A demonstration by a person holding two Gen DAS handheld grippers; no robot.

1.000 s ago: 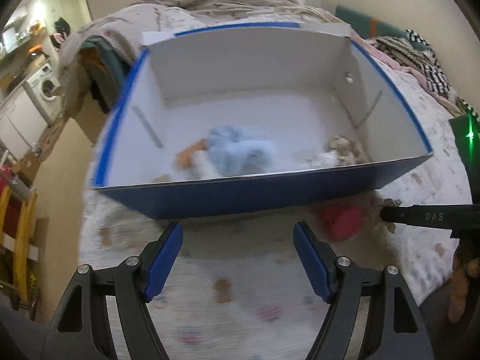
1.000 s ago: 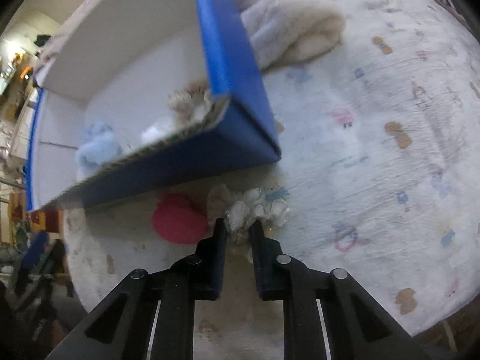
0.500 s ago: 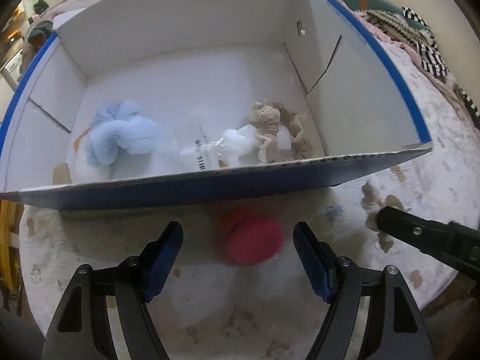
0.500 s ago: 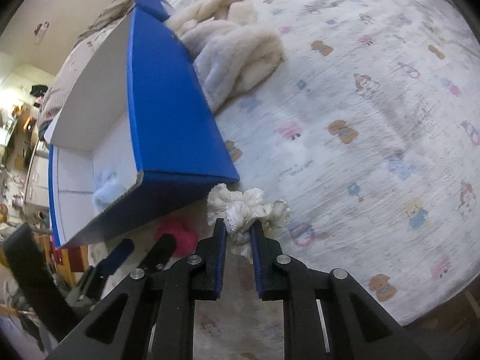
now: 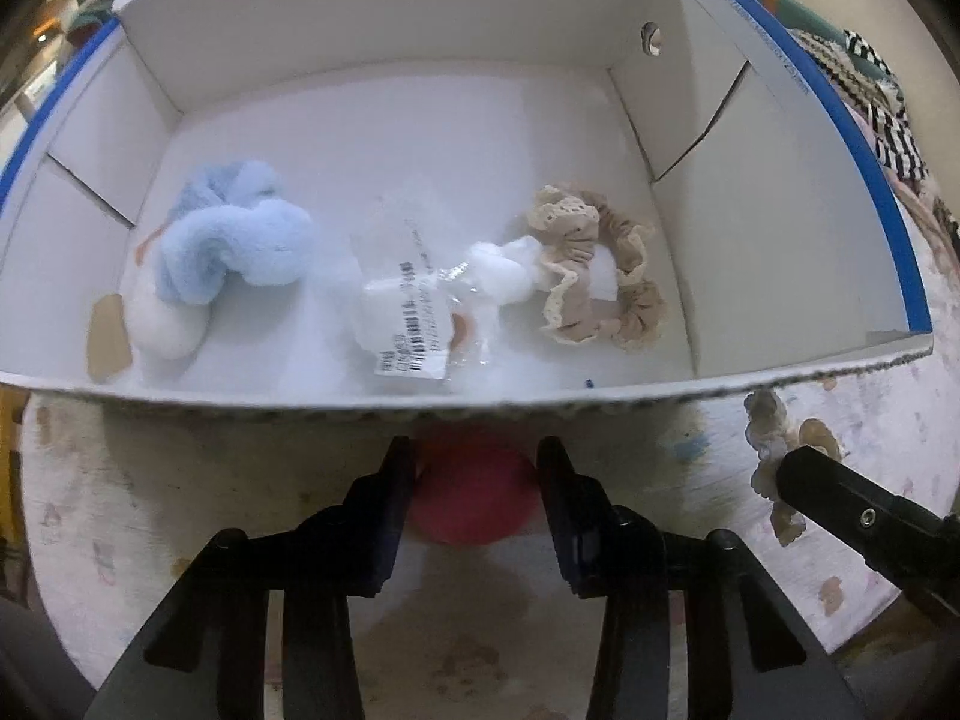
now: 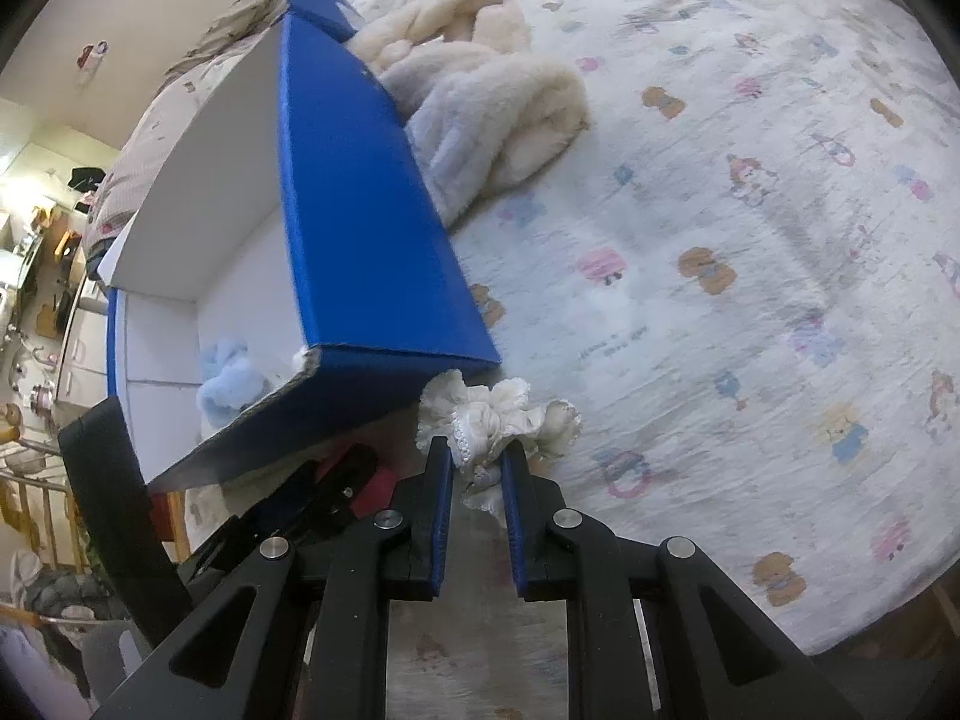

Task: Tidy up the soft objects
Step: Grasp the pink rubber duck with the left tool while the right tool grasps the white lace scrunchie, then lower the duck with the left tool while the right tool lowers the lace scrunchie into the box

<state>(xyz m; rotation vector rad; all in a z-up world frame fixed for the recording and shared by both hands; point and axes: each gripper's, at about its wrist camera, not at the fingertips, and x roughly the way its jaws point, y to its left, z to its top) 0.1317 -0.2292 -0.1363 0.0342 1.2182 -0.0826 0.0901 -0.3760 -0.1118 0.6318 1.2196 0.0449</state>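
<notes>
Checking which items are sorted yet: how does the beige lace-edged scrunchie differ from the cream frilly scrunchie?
The beige lace-edged scrunchie lies inside the blue-and-white cardboard box; the cream frilly scrunchie is outside it, by its corner, over the printed bedsheet. The beige one lies free as an open ring; the cream one is bunched and pinched in the right claw. Both are ruffled fabric.

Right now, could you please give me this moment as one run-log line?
left tool: just closing around red pom-pom | right tool: shut on cream scrunchie | box: three soft items inside
</notes>
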